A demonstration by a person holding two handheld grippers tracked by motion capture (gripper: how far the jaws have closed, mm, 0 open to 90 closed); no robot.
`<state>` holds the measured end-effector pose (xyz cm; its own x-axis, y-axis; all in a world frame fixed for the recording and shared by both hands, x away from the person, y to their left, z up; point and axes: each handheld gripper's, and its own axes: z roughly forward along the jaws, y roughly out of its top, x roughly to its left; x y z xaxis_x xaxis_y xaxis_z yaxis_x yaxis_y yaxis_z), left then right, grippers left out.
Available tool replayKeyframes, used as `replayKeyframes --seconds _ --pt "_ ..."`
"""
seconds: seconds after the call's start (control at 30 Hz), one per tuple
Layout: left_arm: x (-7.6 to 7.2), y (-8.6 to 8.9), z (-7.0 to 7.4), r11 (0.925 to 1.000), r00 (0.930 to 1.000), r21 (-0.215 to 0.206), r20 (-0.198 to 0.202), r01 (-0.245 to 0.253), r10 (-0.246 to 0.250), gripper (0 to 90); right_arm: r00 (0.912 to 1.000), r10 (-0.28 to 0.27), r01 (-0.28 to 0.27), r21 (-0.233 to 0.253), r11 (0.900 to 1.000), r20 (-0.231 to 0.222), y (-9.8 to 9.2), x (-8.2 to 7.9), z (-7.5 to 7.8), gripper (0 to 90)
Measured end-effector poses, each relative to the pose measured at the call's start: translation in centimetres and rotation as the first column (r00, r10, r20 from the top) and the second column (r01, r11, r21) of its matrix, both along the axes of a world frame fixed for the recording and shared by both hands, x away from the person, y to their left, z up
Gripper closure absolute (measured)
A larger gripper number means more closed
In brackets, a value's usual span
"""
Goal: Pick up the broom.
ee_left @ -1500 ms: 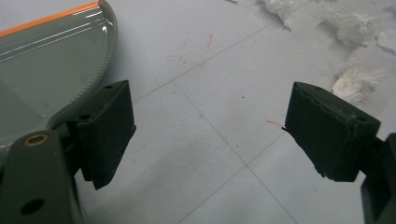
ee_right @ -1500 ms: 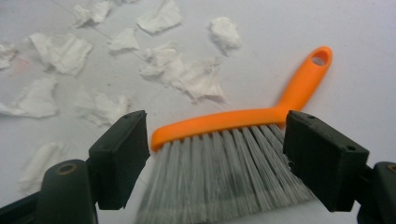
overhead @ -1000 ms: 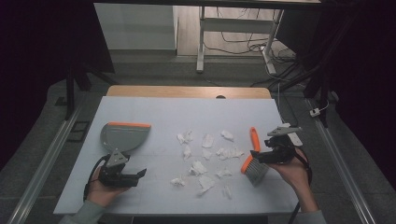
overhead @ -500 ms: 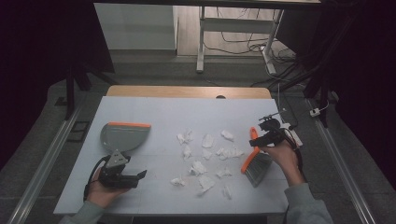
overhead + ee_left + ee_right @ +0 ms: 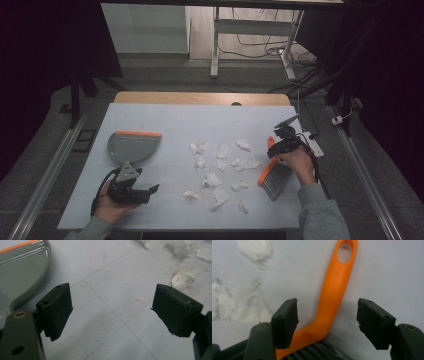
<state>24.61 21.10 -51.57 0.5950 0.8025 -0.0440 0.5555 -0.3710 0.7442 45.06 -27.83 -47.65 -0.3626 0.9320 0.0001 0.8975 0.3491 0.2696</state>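
A hand brush (image 5: 274,176) with an orange handle (image 5: 334,290) and grey bristles lies on the white table (image 5: 165,120) at the right. My right gripper (image 5: 281,145) hovers open over that handle, its jaws standing on either side of it (image 5: 327,322) without touching. Several crumpled white paper scraps (image 5: 217,167) are scattered across the table's middle. At the left lies a grey dustpan (image 5: 131,146) with an orange edge, also seen as the dustpan (image 5: 22,272) in the left gripper view. My left gripper (image 5: 145,192) is open near the front left, with only bare table between its jaws (image 5: 112,312).
The table's front edge runs close under both hands. A cable trails from the right gripper off the table's right side. Beyond the far edge is a floor with a white stand (image 5: 216,40) and cables. Paper scraps (image 5: 182,277) lie just ahead of the left gripper.
My right gripper has moved away from me along the brush, from over the bristle end up to the orange handle. The left gripper has stayed in place.
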Motion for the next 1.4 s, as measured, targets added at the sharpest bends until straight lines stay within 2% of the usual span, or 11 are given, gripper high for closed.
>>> replayKeyframes --seconds 0.27,0.3,0.37,0.4,0.57,0.8,1.03,1.13,1.27,1.33,1.4 --pt "-0.1 -0.3 -0.1 0.9999 1.0 0.01 0.001 0.004 -0.004 17.3 0.9979 -0.036 0.034 -0.043 0.999 -0.054 0.4 0.2 -1.1 45.9" --pt "-0.1 -0.3 -0.1 0.9999 1.0 0.01 0.001 0.005 -0.005 17.3 0.9979 -0.056 0.053 -0.077 0.996 -0.033 0.8 0.0 -1.1 49.6" --pt "-0.2 -0.3 -0.1 0.9999 1.0 0.011 0.001 0.003 -0.003 17.3 0.997 -0.073 0.07 -0.08 0.994 -0.028 0.9 -0.1 -1.2 51.9" --pt "-0.2 -0.2 -0.1 0.9999 1.0 0.012 0.002 0.003 -0.003 17.3 0.9958 -0.085 0.083 -0.077 0.994 -0.034 1.2 -0.3 -1.1 61.7" --pt "-0.2 -0.2 -0.1 0.9999 1.0 0.012 0.003 -0.001 0.001 17.4 0.993 -0.114 0.112 -0.07 0.991 -0.028 1.4 -0.5 -1.1 67.5" --pt "-0.3 -0.3 0.0 0.9999 1.0 0.016 0.008 0.0 -0.001 17.3 0.9962 -0.087 0.087 -0.086 0.992 -0.003 1.6 -0.8 -1.1 71.0" --pt "-0.2 -0.2 -0.1 0.9998 1.0 0.017 0.002 -0.004 0.004 17.3 0.9998 -0.021 0.021 -0.051 0.998 0.005 0.9 -1.2 -1.0 71.3" --pt "-0.1 -0.2 -0.2 0.9999 1.0 0.016 0.001 -0.007 0.007 17.3 0.9982 0.025 -0.024 -0.025 0.999 0.055 0.3 -2.0 0.0 71.3" --pt "0.0 -0.3 -0.2 0.9996 0.9999 0.024 0.006 -0.015 0.015 17.3 0.9921 0.038 -0.039 0.009 0.999 0.119 -0.3 -2.8 1.1 71.4" --pt "0.0 -0.4 -0.2 0.9995 0.9999 0.03 0.007 -0.013 0.013 17.3 0.9839 0.045 -0.058 0.074 0.996 0.173 -1.1 -3.6 2.3 71.4" --pt "0.0 -0.4 -0.2 0.9994 0.9999 0.032 0.006 -0.012 0.012 17.3 0.9811 0.042 -0.061 0.098 0.993 0.189 -1.4 -3.8 2.7 71.4"
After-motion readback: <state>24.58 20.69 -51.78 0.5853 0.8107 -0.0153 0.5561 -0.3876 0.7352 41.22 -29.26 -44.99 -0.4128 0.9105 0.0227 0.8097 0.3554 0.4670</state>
